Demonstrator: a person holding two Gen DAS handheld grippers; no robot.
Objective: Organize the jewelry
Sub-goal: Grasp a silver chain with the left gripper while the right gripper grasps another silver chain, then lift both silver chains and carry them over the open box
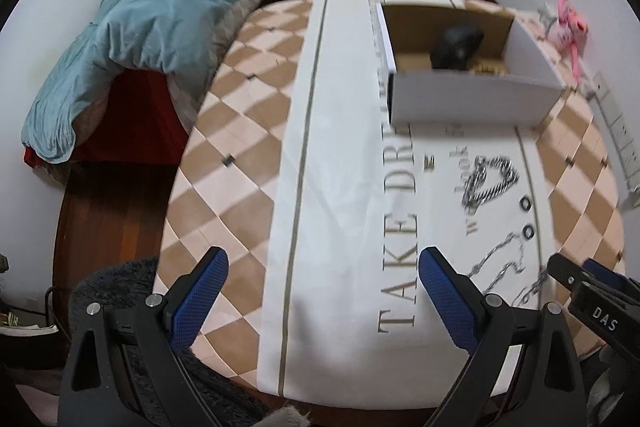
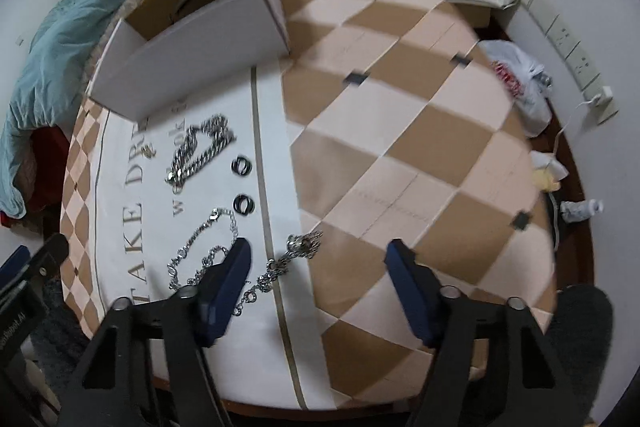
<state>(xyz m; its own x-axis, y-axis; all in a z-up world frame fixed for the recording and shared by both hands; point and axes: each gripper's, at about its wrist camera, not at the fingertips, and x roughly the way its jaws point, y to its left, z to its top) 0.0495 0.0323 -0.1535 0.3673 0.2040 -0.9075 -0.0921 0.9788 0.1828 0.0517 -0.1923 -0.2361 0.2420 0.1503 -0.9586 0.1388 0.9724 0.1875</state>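
Left tool: black frame, blue textured pads, silver screws; right tool alike.

On the white cloth you can read gold capitals "TAKE DRE", running up the middle of the left wrist view until the white box cuts them off. In the lower right of that view you see "DAS" in white on the right claw. The smaller gold lettering beside the thick chain is too blurred for you to read.
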